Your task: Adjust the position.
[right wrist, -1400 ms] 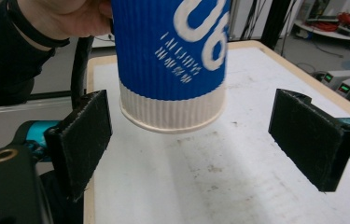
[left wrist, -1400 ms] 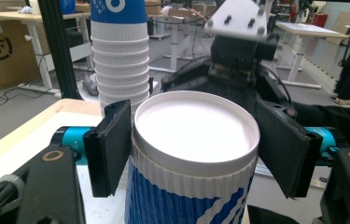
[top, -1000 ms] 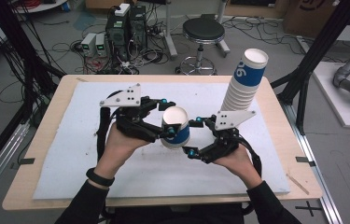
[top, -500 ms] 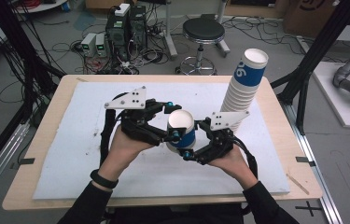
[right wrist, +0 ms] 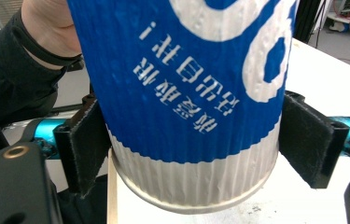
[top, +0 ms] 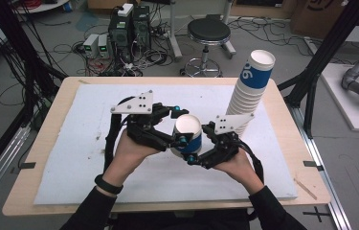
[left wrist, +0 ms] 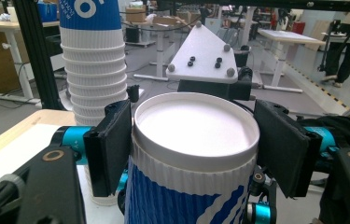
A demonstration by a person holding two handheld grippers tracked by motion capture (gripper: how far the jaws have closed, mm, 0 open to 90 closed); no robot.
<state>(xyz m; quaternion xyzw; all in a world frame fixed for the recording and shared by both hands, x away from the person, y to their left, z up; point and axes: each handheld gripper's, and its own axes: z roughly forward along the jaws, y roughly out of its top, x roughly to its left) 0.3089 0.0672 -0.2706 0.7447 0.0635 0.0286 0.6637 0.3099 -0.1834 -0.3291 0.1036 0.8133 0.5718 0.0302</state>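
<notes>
Cables, power boxes and a round black stool (top: 208, 31) are crowding the floor at twelve o'clock beyond the desk (top: 38, 143), which is carrying a white mat (top: 86, 158) over most of its wooden top. We are working near the middle of that mat, with both forearms coming in from six o'clock.

Our left tool (top: 179, 128) is gripping a blue-and-white paper cup (top: 187, 136) close under its rim — in the left gripper view the two black pads are pressing the ribbed white band on either side of the cup (left wrist: 196, 154), and its open mouth is facing the camera. The cup is being held up off the mat, tilted, between the two tools.

Our right tool (top: 192, 154) is reaching in from four o'clock at the cup's lower end. Its jaws have just been closing, with the cup's base between them. In the right gripper view the left pad is lying against the cup's (right wrist: 186, 93) grey-white bottom band, while the right pad is standing just beside the wall; we cannot tell whether it is touching yet.

At two o'clock from the held cup, a tall stack of cups (top: 251, 91) of the same kind is standing upright on the mat, well apart from our hands — it is also showing at the upper left in the left gripper view (left wrist: 93, 70).
</notes>
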